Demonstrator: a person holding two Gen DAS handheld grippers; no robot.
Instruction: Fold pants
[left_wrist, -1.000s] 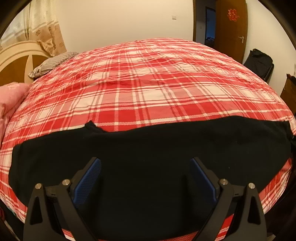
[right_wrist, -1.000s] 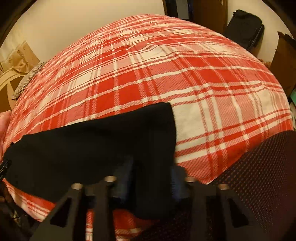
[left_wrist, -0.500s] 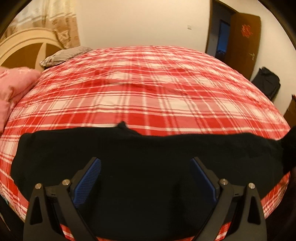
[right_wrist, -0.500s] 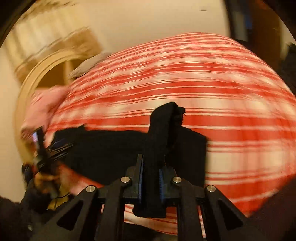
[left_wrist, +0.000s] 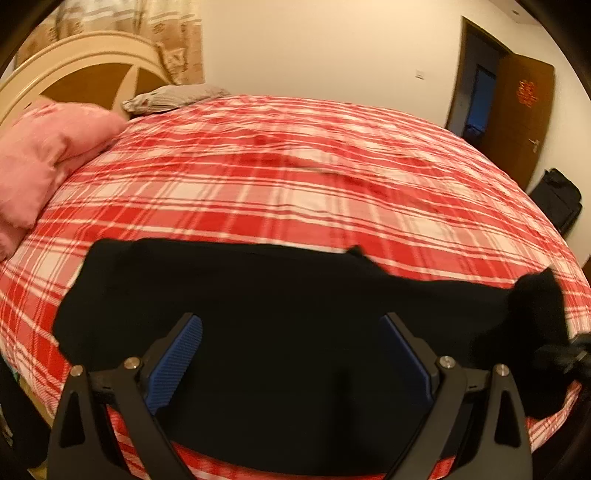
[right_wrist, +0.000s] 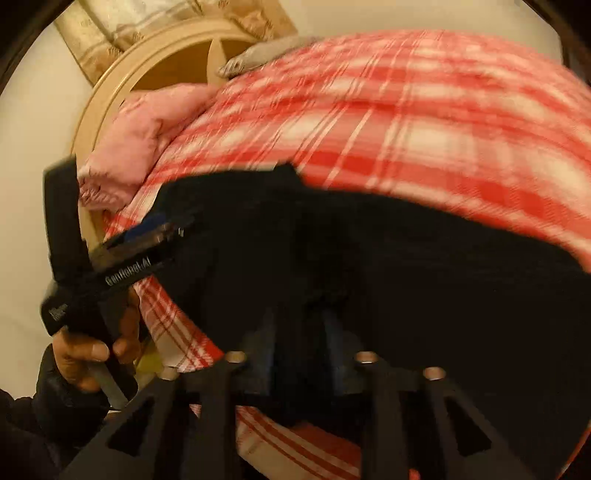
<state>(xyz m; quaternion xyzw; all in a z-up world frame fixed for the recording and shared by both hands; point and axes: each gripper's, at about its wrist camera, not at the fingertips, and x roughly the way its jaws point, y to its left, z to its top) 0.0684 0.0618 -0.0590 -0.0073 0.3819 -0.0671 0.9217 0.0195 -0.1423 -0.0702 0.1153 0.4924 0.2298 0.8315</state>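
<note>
Right hand-held gripper is clamped on a bunch of the black pants, lifting that end off the bed. Left hand-held gripper hangs wide open over the pants, which lie flat along the near edge of the plaid bedspread.

Black pants stretch across the red plaid bed, blurred. The right tool pinches a fold of the dark cloth between its close-set fingers. At left, a hand grips the left tool, beside a pink blanket and a headboard.
</note>
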